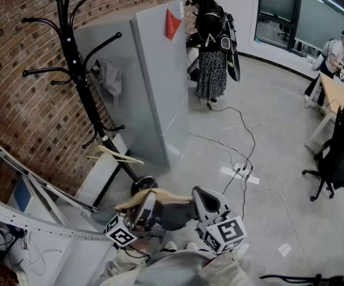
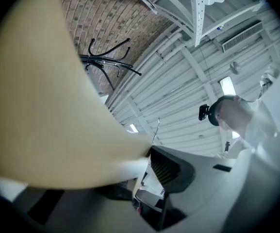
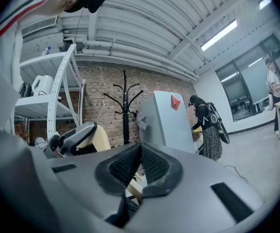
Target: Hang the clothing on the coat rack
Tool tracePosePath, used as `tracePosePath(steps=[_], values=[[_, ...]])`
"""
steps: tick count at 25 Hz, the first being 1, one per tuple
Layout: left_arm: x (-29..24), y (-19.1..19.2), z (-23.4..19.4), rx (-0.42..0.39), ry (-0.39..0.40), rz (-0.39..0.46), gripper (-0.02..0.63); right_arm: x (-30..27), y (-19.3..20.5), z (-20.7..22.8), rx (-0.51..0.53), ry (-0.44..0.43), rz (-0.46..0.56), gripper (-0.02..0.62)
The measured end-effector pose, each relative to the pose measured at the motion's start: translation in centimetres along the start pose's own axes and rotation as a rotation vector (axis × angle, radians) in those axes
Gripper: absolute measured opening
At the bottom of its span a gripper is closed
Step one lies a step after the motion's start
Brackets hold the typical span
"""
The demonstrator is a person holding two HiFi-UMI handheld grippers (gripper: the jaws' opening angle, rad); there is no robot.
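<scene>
Lower centre, the left tongs (image 1: 146, 210), spread wide, clamp a cream hanger-like piece (image 2: 42, 106); the right tongs (image 3: 140, 148) are pinched together, seemingly empty; the coat rack (image 1: 76, 64) stands well apart at upper left; held one-sided, the piece could swing and miss a hook.

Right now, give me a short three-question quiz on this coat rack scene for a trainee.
1. True or false: a wooden hanger hangs low on the coat rack.
2. What colour is the triangle on the grey panel?
3. What is between the jaws of the left hand-held gripper? A: second wooden hanger; B: mug; C: book.
Key: 1 true; 2 red; 3 A.
</scene>
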State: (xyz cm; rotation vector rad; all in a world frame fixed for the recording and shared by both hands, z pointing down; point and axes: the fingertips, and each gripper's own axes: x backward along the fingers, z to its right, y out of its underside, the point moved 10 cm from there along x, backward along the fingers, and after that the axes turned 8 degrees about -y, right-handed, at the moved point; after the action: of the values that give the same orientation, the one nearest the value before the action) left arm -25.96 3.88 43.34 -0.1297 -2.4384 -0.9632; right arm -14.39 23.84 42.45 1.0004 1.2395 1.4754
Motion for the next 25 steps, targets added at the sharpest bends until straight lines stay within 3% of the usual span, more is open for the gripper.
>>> tracePosePath(steps=[12, 25], values=[[-3.9, 4.1, 2.0, 0.013, 0.050, -0.032, 0.115, 4.2, -0.6, 2.9, 0.012, 0.039, 0.018, 0.025], [-8.5, 4.9, -2.6, 0.043, 0.082, -0.080, 0.115, 1.5, -0.3, 7.4, 0.007, 0.106, -0.004, 0.025]])
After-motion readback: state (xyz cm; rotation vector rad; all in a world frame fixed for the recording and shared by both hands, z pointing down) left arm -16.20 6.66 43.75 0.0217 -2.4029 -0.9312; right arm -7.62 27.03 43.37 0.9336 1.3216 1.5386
